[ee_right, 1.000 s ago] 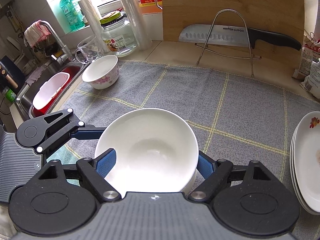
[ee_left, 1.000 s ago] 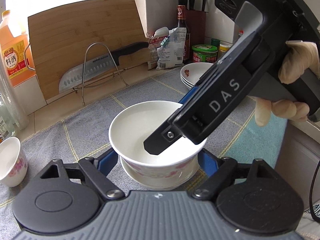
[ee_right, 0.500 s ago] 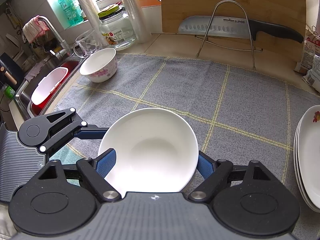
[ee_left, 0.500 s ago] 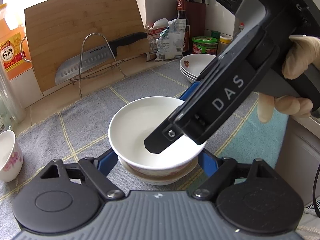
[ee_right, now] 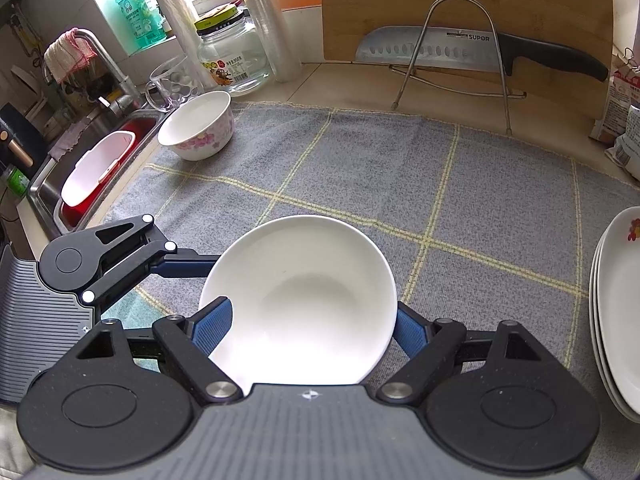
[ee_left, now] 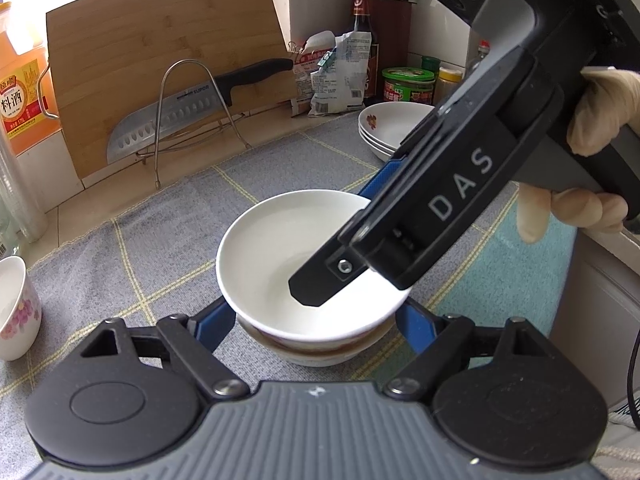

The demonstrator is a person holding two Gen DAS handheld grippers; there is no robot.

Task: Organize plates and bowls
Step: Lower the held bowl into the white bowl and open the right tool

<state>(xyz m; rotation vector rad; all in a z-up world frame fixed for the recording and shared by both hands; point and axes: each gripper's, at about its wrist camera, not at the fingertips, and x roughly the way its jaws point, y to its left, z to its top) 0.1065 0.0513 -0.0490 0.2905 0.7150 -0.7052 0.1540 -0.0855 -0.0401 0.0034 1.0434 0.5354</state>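
A white bowl (ee_right: 304, 280) sits nested in a second bowl (ee_left: 316, 350) on the grey checked mat (ee_right: 400, 160). My right gripper (ee_right: 310, 324) is shut on the upper bowl, with its blue pads against opposite sides of the rim. My left gripper (ee_left: 314, 316) is closed against the sides of the same stack. In the right wrist view one of its fingers (ee_right: 184, 264) reaches under the rim from the left. I cannot tell which of the two bowls its pads press on. A gloved hand (ee_left: 572, 208) holds the right gripper (ee_left: 360, 240) over the bowl.
A small flowered bowl (ee_right: 198, 128) stands at the mat's far left corner, next to the sink (ee_right: 52, 184). A stack of white plates (ee_right: 616, 304) lies at the right edge. At the back are a cleaver on a wire rack (ee_right: 440, 48), a cutting board, jars and bottles.
The left wrist view has tilted slightly. Both grippers keep the same hold and the bowls stay in place.
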